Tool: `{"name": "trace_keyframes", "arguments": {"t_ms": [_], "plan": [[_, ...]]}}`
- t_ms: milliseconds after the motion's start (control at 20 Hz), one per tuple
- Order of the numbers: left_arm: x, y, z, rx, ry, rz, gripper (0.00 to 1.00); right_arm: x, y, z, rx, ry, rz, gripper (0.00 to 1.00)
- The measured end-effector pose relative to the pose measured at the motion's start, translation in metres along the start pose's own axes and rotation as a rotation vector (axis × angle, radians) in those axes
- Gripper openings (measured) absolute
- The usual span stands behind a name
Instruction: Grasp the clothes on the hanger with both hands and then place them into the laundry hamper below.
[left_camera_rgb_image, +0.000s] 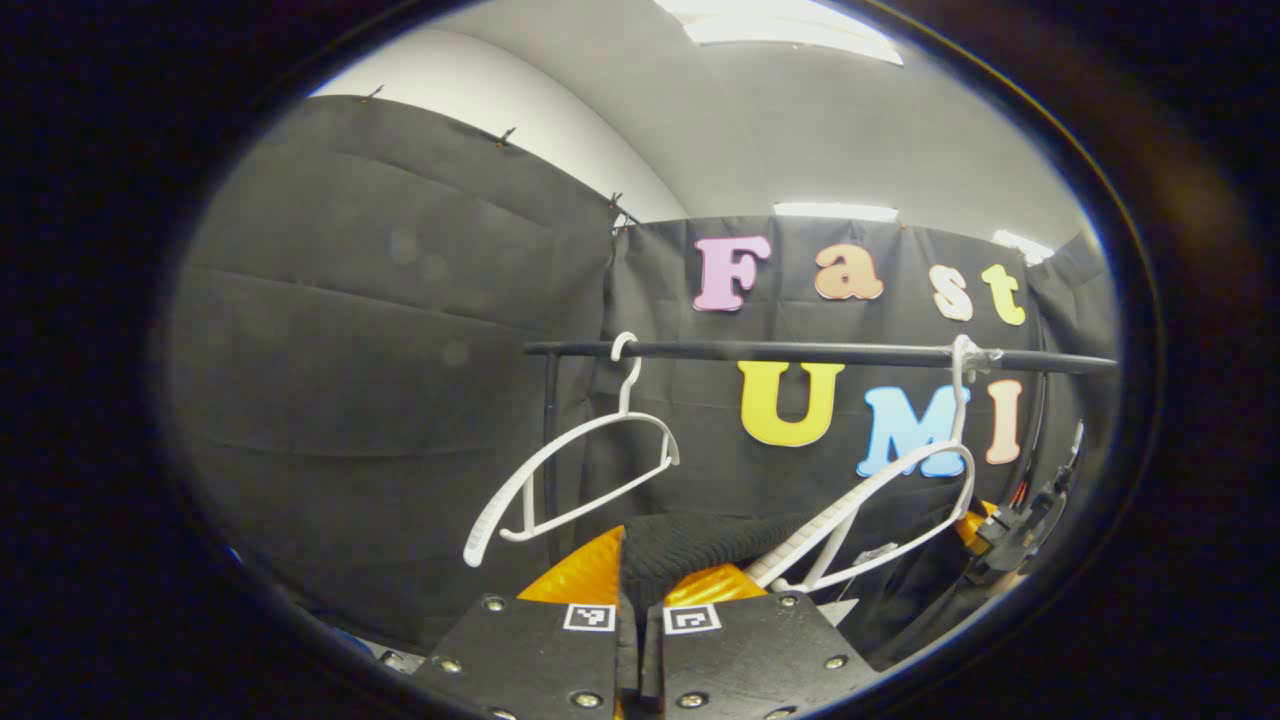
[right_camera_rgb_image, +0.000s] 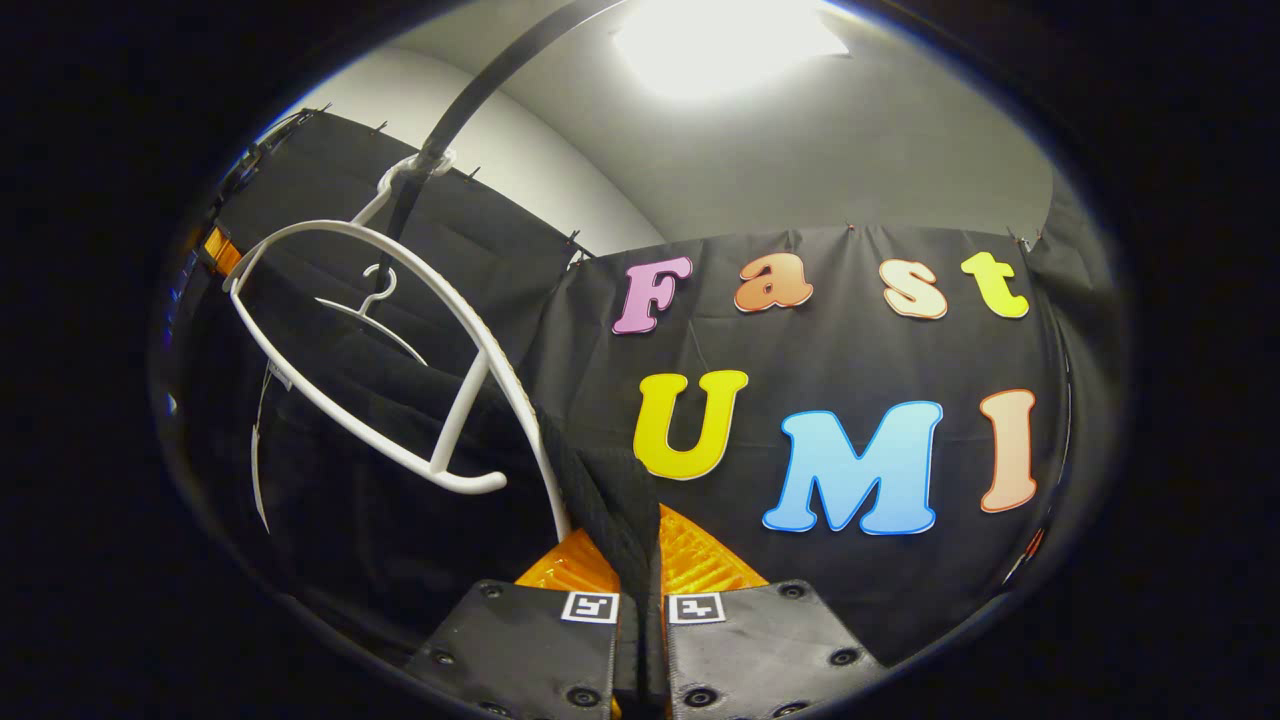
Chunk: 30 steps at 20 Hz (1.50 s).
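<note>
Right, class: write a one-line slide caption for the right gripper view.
Right gripper shut on black garment beside a white hanger on the rail.

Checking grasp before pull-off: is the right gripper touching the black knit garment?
Touching. The right gripper view shows the right gripper closed on a fold of the black knit garment, cloth pinched between both fingers beside the white plastic hanger.

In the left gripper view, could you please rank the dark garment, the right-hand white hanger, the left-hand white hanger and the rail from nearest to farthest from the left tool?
1. Dark garment, pinched in the left tool.
2. Right-hand hanger, just beyond, right.
3. Left-hand hanger, farther back, left.
4. Rail, overhead, across the back.
</note>
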<state>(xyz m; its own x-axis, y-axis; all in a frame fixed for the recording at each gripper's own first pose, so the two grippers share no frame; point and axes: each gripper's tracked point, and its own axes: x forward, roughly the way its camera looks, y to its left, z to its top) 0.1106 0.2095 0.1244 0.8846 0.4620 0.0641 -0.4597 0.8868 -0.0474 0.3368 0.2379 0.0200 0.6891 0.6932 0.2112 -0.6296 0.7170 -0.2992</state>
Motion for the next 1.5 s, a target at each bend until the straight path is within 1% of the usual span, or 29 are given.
{"name": "trace_keyframes", "arguments": {"t_ms": [100,200,250,300,350,450,550,650,800,900,1050,1150,1200,1250,1350,1500], "plan": [[-0.004,0.002,-0.001,0.025,0.005,-0.013,0.03,-0.003,0.003,-0.005,0.023,0.012,0.018,0.04],[-0.012,0.008,-0.012,0.040,0.022,-0.022,0.02,-0.004,0.011,-0.012,0.079,0.037,0.045,0.04],[-0.017,0.009,-0.022,0.023,0.038,-0.022,0.02,-0.006,0.014,-0.020,0.099,0.058,0.051,0.05],[-0.022,0.010,-0.032,0.003,0.056,-0.018,0.02,-0.013,0.015,-0.025,0.105,0.075,0.052,0.02],[-0.026,0.011,-0.041,-0.013,0.068,-0.010,0.02,-0.025,0.019,-0.028,0.106,0.084,0.049,0.04],[-0.034,0.007,-0.056,-0.052,0.085,-0.004,0.03,-0.033,0.022,-0.037,0.119,0.114,0.051,0.04],[-0.042,0.002,-0.072,-0.062,0.112,0.007,0.03,-0.041,0.023,-0.049,0.137,0.153,0.058,0.04],[-0.054,0.007,-0.083,-0.056,0.133,0.017,0.02,-0.055,0.022,-0.055,0.135,0.181,0.053,0.04],[-0.069,0.002,-0.098,-0.054,0.160,0.021,0.02,-0.078,0.020,-0.064,0.161,0.223,0.031,0.04],[-0.075,-0.003,-0.108,-0.033,0.180,0.014,0.02,-0.095,0.020,-0.070,0.184,0.255,0.007,0.04],[-0.077,-0.015,-0.129,0.002,0.230,0.002,0.02,-0.123,0.025,-0.083,0.215,0.339,-0.021,0.04],[-0.078,-0.022,-0.141,0.006,0.256,-0.010,0.02,-0.140,0.029,-0.088,0.244,0.399,-0.038,0.05],[-0.077,-0.024,-0.146,0.004,0.267,-0.024,0.02,-0.148,0.031,-0.088,0.246,0.418,-0.049,0.02],[-0.082,-0.026,-0.152,0.003,0.281,-0.037,0.03,-0.155,0.033,-0.087,0.242,0.437,-0.059,0.05],[-0.091,-0.023,-0.164,0.003,0.306,-0.070,0.03,-0.167,0.038,-0.089,0.243,0.484,-0.074,0.04],[-0.094,-0.017,-0.182,0.045,0.341,-0.128,0.02,-0.190,0.051,-0.098,0.251,0.577,-0.109,0.05]]}}
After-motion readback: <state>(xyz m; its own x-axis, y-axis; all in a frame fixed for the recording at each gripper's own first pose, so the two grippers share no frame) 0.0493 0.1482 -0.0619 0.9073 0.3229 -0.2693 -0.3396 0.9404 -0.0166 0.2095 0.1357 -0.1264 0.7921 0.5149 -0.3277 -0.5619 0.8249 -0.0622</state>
